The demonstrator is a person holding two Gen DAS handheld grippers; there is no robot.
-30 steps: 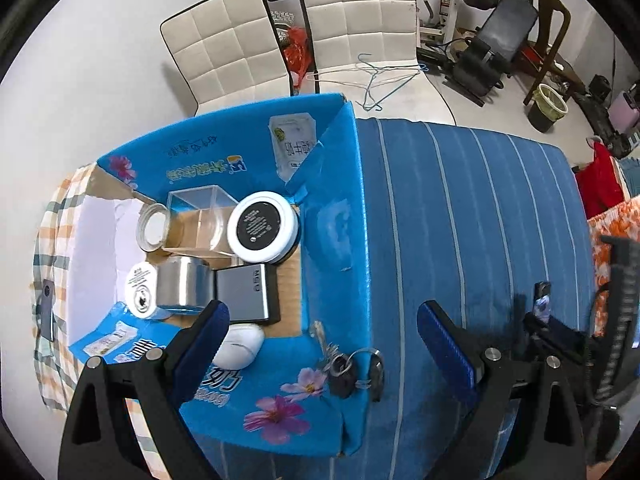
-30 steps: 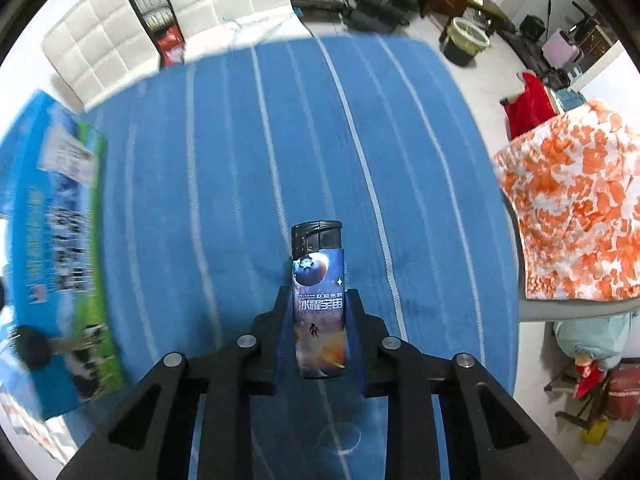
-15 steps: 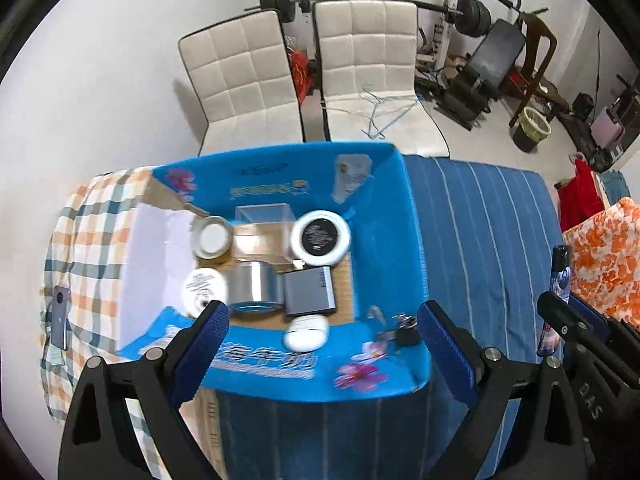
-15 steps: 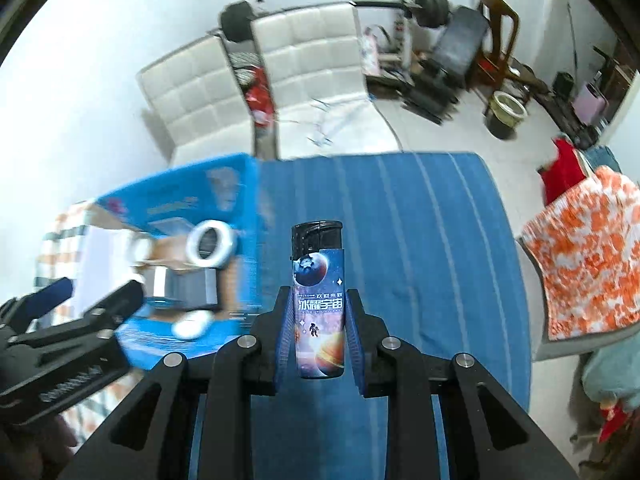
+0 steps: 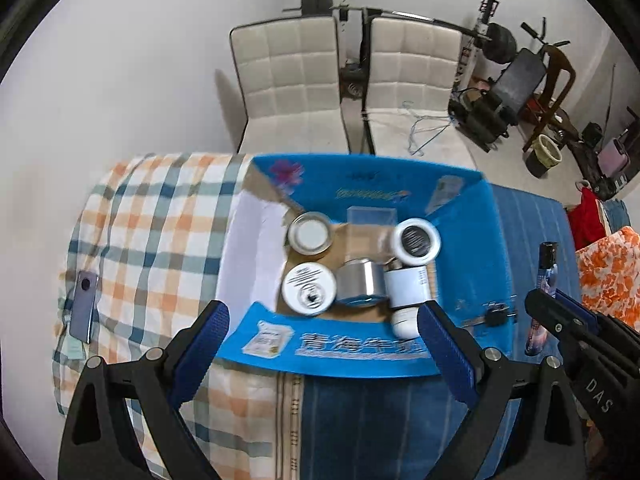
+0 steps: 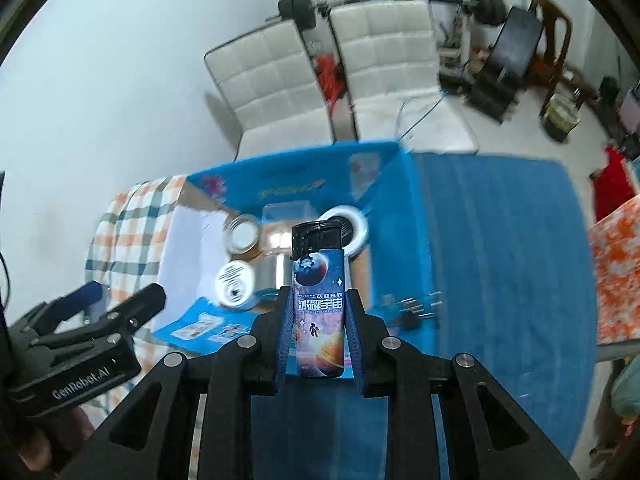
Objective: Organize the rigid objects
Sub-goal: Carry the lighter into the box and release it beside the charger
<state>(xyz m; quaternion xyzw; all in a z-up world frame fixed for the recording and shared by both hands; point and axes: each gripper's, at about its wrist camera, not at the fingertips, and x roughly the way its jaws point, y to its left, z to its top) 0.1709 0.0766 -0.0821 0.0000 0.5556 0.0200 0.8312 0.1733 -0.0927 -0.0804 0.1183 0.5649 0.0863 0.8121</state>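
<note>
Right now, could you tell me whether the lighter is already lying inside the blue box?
No, the lighter is clamped upright in the right hand-held gripper, above the blue box.

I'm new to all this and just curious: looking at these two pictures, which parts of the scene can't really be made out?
- Lighter: its lower sides, right wrist view, covered by the right gripper pads.
- White rounded item in the blue box: left wrist view, partly behind the left gripper finger and box flap.
- Keys: right wrist view, motion-blurred.
- Box printing: both views, too blurred to read.
- Phone on the checked cloth: edge-distorted, details unclear.
</note>
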